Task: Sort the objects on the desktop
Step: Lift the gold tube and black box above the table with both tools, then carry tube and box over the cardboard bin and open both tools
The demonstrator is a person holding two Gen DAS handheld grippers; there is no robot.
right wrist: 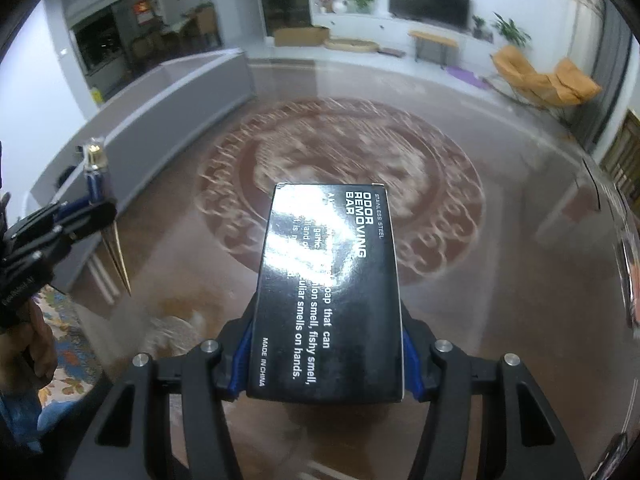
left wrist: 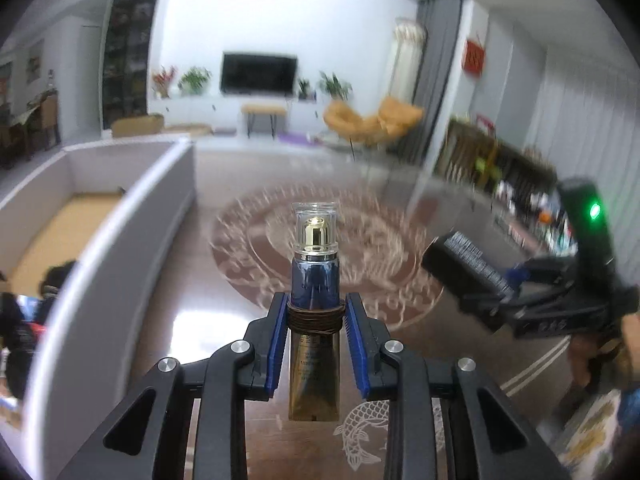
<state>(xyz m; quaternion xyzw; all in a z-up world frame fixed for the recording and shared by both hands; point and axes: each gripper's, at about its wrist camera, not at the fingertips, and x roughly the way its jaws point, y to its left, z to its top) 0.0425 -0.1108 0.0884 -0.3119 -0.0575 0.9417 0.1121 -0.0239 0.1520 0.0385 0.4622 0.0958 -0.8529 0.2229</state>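
My left gripper [left wrist: 315,312] is shut on a blue and gold cosmetic tube [left wrist: 315,280] with a clear cap, held upright above the table; a brown band wraps the tube where the blue pads press. In the right wrist view the same tube [right wrist: 97,178] and left gripper [right wrist: 86,210] hang at the left edge. My right gripper [right wrist: 326,350] is shut on a black box [right wrist: 330,284] printed "odor removing bar", lifted over the brown patterned table [right wrist: 500,240]. From the left wrist view the black box [left wrist: 466,264] shows at the right in the right gripper [left wrist: 516,300].
A long grey-walled storage box [left wrist: 132,232] stands on the table's left side, with dark items in its near end. Its grey wall [right wrist: 180,100] runs along the left in the right wrist view. A hand [right wrist: 36,344] holds the left gripper. Chairs and shelves lie beyond the table.
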